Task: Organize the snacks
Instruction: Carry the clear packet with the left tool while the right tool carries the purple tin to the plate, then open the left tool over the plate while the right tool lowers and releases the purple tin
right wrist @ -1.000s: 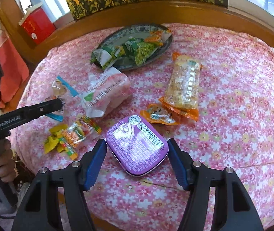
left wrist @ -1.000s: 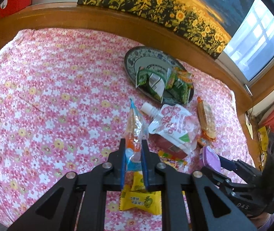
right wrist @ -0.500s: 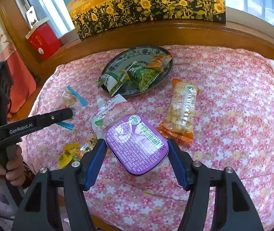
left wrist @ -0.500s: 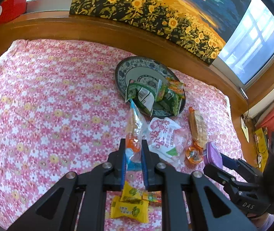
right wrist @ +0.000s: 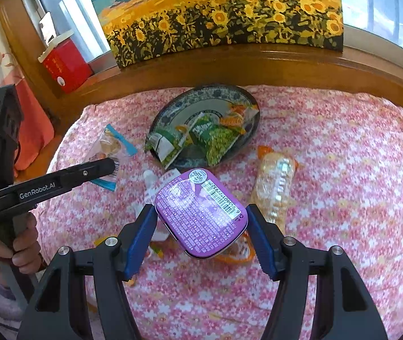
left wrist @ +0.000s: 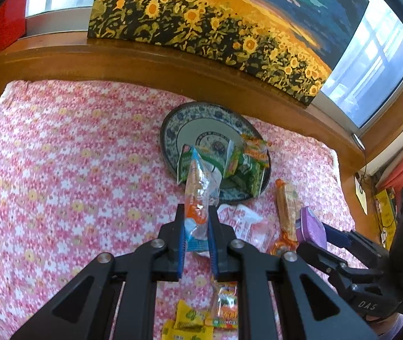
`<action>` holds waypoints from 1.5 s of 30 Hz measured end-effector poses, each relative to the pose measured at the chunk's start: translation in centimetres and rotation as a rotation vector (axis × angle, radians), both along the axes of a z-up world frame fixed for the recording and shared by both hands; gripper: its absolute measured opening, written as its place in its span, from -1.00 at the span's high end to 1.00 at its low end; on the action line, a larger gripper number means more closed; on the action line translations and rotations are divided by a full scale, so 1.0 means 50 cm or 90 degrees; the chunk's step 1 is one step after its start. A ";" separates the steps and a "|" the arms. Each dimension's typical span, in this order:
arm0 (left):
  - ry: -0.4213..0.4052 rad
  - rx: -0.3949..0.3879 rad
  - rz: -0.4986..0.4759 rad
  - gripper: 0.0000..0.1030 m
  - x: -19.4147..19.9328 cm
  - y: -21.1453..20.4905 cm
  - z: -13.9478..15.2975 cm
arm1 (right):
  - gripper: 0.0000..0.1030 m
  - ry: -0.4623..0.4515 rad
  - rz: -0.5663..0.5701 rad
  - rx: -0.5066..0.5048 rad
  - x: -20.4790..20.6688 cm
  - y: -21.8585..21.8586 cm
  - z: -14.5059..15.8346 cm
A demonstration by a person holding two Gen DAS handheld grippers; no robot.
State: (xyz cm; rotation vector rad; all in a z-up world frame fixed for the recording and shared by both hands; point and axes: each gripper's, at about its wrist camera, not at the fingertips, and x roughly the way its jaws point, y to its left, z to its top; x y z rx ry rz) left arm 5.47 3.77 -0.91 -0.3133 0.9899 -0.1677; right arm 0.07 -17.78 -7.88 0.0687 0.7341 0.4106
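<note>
My left gripper [left wrist: 197,221] is shut on a clear snack packet [left wrist: 200,195] with blue ends, held above the flowered cloth short of the plate. In the right wrist view that same clear packet [right wrist: 110,148] hangs from the left gripper [right wrist: 110,167]. My right gripper [right wrist: 201,221] is shut on a flat purple tin [right wrist: 201,212], lifted off the table. The tin [left wrist: 310,226] also shows edge-on in the left wrist view. A blue-patterned plate [right wrist: 173,110] holds green snack packs [right wrist: 215,138] and an orange one.
On the pink flowered cloth [right wrist: 343,170] lie a long orange-ended cracker pack [right wrist: 276,178], a white pouch [left wrist: 246,223] and small yellow sweets [left wrist: 190,320]. A wooden rail [right wrist: 286,62], a sunflower painting and a red box [right wrist: 65,65] stand behind. A hand [right wrist: 17,243] holds the left gripper.
Both grippers have risen with their loads. The left one has carried the clear packet forward toward the plate, and the purple tin now hangs clear of the cloth.
</note>
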 end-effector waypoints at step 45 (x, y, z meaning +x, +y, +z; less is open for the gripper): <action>0.017 0.037 -0.032 0.73 0.241 -0.022 -0.070 | -0.27 0.027 -0.015 0.013 0.240 0.041 0.017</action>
